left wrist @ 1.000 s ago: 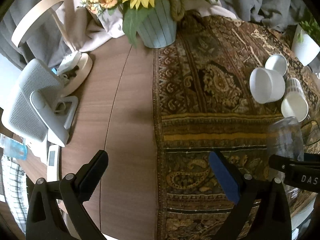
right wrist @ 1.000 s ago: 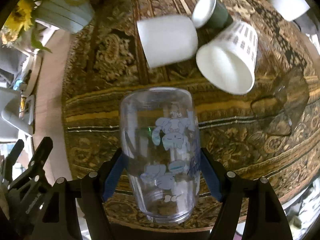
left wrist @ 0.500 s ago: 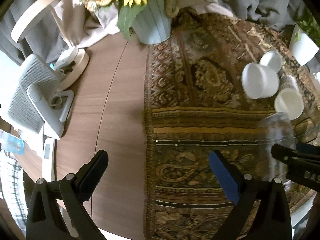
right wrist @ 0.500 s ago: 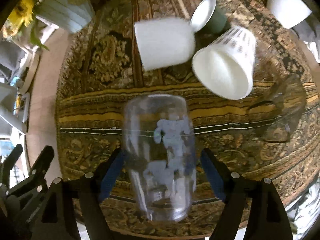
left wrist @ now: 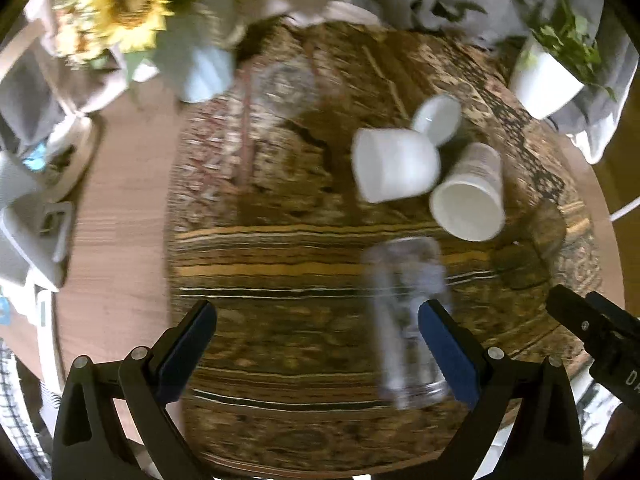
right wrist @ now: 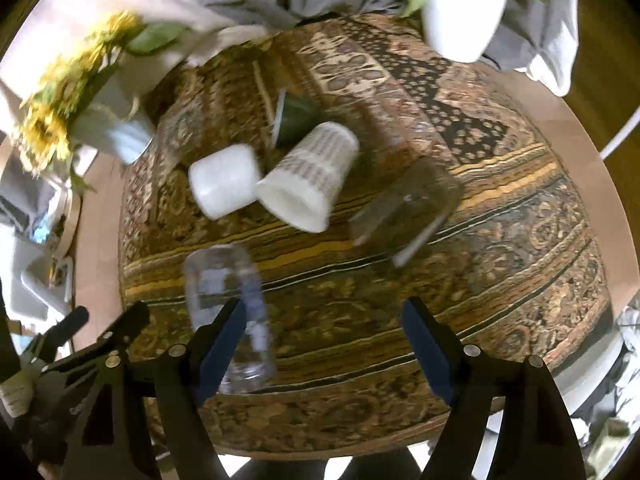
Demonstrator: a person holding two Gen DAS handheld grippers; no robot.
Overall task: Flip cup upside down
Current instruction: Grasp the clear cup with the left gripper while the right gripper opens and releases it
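Round wooden bench (left wrist: 120, 248) draped with a patterned brown-and-gold cloth (right wrist: 500, 248); sunflower vase (left wrist: 192, 68) at the far left, white plant pot (right wrist: 460, 20) at the far right, grey fabric heaped behind. Both views are blurred by motion

A clear printed cup (right wrist: 228, 312) is seen standing on the cloth near the front edge, rounded closed end uppermost, wide mouth apparently down. In the left wrist view the same cup (left wrist: 408, 320) sits just behind the right-hand blue pad

Change noted: one second ago, and half a second ago, the cup was clamped between the blue pads of the right claw (right wrist: 324, 344). Now that claw is spread wide with nothing between its pads, and the cup is seen off to its left, outside the jaws. The right camera view has swung rightward and pulled back. The cup has therefore been released

The left claw (left wrist: 316, 348) is also wide open and empty; its view has shifted right, toward the cup

Judged meaning: the flip appears completed for this cup, provided it settles and does not tip on the soft cloth

Behind it a white cup (right wrist: 224, 184), a patterned paper cup (right wrist: 308, 176) and a green cup (right wrist: 292, 120) lie on their sides, close together. A clear glass (right wrist: 404, 208) lies tipped to their right
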